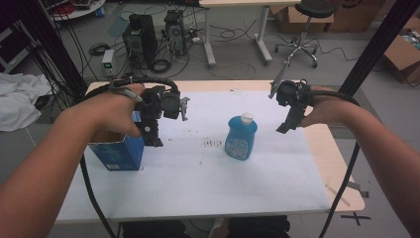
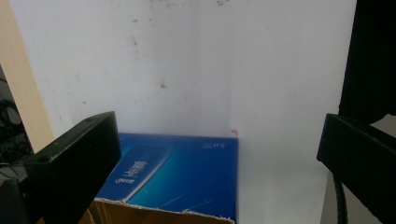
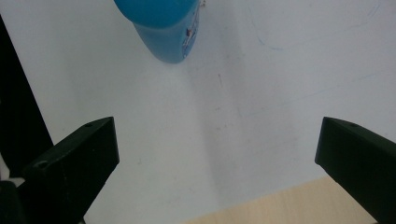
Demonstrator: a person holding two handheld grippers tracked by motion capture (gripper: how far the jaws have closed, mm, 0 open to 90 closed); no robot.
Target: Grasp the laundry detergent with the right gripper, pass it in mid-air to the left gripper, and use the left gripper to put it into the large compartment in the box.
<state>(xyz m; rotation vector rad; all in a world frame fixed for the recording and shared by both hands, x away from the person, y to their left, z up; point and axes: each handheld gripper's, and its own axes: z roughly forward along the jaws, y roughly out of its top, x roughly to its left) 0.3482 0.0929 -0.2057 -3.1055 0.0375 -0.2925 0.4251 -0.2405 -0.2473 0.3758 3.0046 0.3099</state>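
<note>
A blue bottle (image 1: 241, 139) with a white cap (image 1: 246, 118) stands upright near the middle of the white-covered table (image 1: 198, 178). A blue cardboard box (image 1: 119, 152) with an open top stands at the table's left. My left gripper (image 1: 151, 136) hangs just above the box's right edge, jaws pointing down. In the left gripper view the left gripper (image 2: 219, 158) is open, with the box (image 2: 177, 177) below it and nothing held. My right gripper (image 1: 287, 126) hovers to the right of the bottle, apart from it. The right gripper (image 3: 217, 158) is open and empty, with the bottle (image 3: 163, 28) ahead of it.
The table's bare wood edge (image 1: 341, 168) runs along the right. Black frame posts (image 1: 371, 44) rise at both back corners. On the floor behind are computer towers (image 1: 141, 39), a desk, a stool (image 1: 307, 29) and cardboard boxes. A white cloth (image 1: 17, 99) lies far left.
</note>
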